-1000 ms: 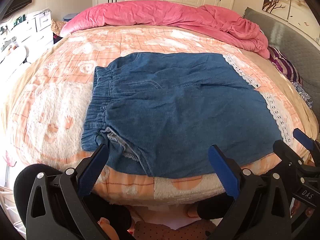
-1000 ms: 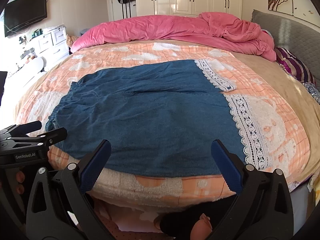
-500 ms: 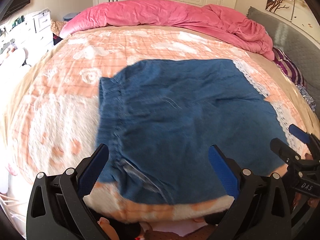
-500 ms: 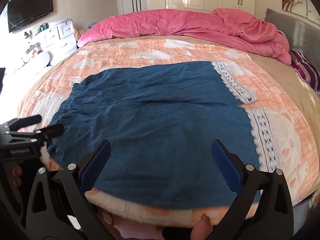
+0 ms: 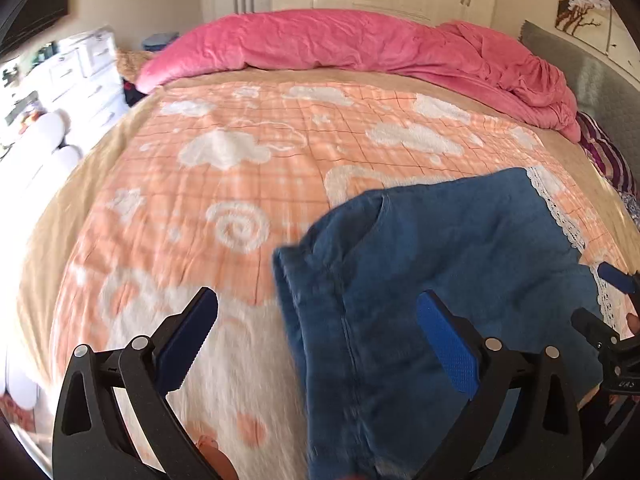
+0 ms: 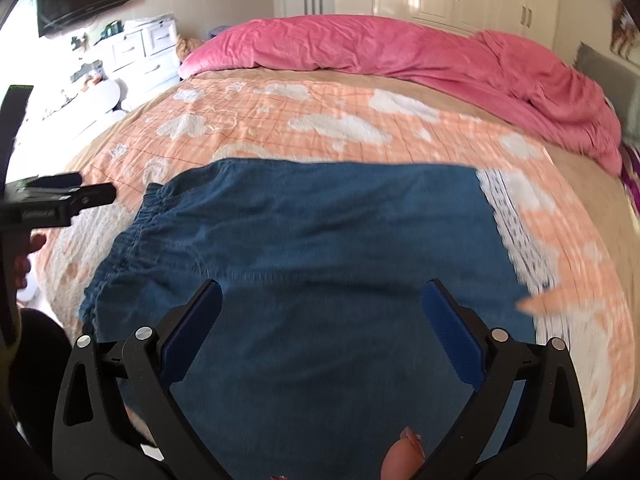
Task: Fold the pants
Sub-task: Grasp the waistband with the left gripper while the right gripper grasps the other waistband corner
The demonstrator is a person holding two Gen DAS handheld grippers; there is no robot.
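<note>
While both grippers gape (apparently empty), denim pants (image 6: 320, 248) lie flat.

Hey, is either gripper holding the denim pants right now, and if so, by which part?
Nothing is held. The left gripper and right gripper are both open above the pants, which lie on the bed.

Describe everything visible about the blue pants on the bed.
The pants are blue, denim-looking and short-legged, with a gathered elastic waistband on the left and white lace trim along the leg hems on the right. They lie spread sideways, mostly flat with soft wrinkles, on the orange-and-white blanket near the bed's front edge. Both views are motion-blurred. Neither open gripper grips them.
</note>
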